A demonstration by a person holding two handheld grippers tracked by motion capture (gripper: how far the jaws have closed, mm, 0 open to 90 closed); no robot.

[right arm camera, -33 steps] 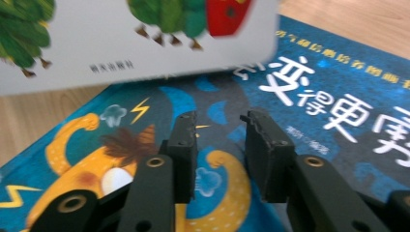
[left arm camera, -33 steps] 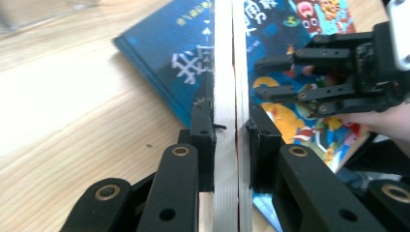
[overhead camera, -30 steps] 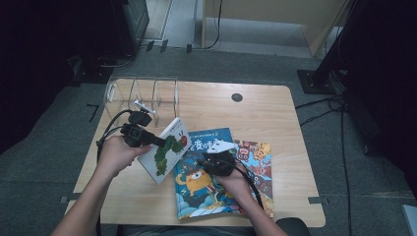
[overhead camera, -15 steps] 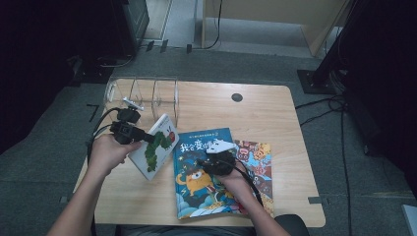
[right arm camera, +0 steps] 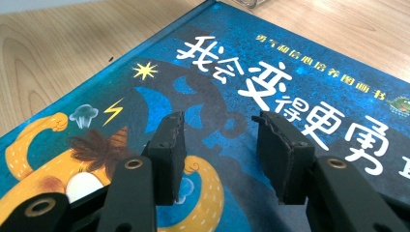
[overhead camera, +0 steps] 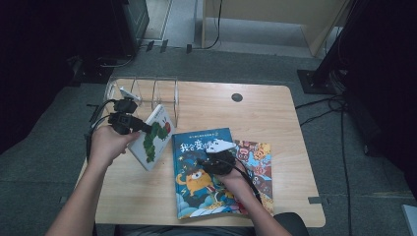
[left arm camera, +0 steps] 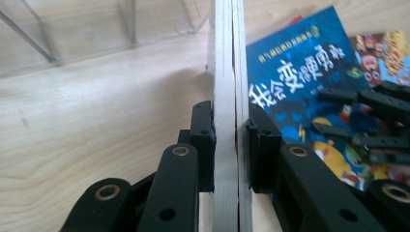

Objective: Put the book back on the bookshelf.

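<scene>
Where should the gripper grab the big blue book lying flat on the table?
Probably at an edge. The blue book lies flat on the table, cover up, so open jaws above it have nothing to pinch. Its left edge borders bare wood, so come in low from there, one jaw sliding under, one on the cover.

Three books (overhead camera: 153, 136), one clear rack (overhead camera: 147, 93)

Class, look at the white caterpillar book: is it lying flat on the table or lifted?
Lifted and tilted. The left gripper clamps the white book edge-on, its covers closed between the fingers.
</scene>
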